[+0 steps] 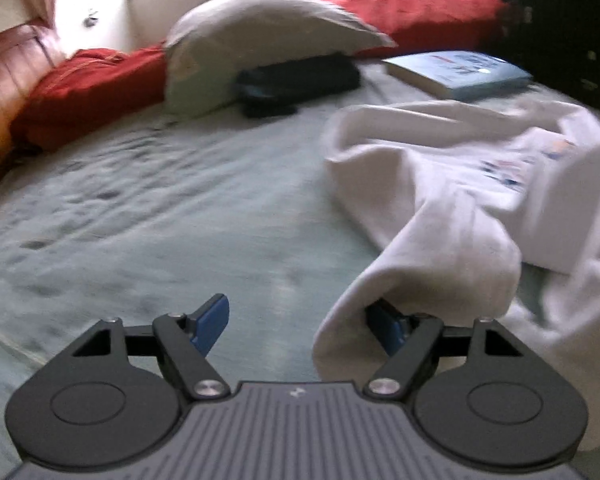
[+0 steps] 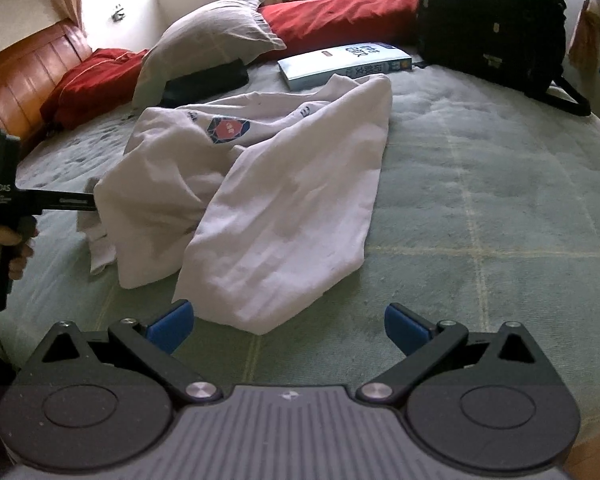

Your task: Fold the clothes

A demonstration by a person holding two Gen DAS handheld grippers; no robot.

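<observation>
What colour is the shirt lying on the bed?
White shirt with a blue-and-red chest emblem; clearest in the right wrist view.

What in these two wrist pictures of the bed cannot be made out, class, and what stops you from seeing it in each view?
- Left wrist view: motion blur smears the print on the crumpled white cotton shirt, and a fold covers the right blue pad.
- Right wrist view: the shirt hides the left gripper's front end; the picture's edge cuts its handle off.
- Both views: the grey pillow covers most of a flat black item.
- Right wrist view: the title on the pale blue book is too small to read.
</observation>
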